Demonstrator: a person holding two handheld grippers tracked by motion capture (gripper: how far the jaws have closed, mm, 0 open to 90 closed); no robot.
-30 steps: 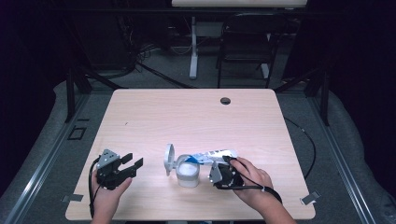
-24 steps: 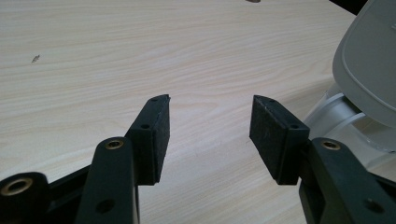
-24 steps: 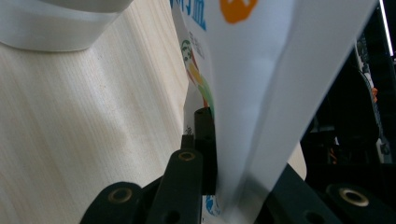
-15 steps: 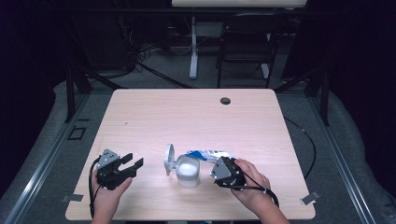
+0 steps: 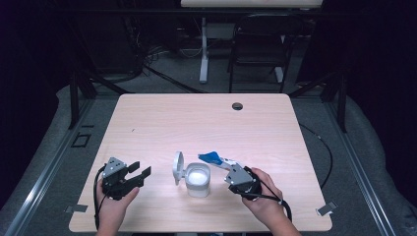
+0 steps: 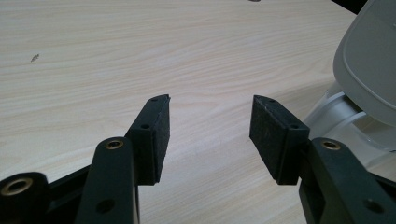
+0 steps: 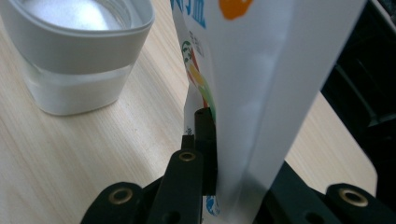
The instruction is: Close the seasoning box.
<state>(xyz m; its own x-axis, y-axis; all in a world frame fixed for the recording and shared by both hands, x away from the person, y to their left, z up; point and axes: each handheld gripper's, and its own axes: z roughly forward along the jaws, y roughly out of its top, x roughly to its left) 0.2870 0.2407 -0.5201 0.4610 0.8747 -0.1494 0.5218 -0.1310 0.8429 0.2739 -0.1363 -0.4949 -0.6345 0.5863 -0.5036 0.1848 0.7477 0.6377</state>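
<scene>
Pouch (image 5: 216, 158) clamped in right gripper (image 5: 230, 167) fingers.

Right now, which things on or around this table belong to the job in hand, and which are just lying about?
In the job:
- white pouch, clamped in the right gripper
- open container holding white powder
- its flipped-back lid

Idle or background:
- left gripper, open, holding nothing
- table
- chair behind the table

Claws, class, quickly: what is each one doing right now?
Left claw: open, holding nothing, beside the white container.
Right claw: closed on the white pouch, next to the container.
</scene>
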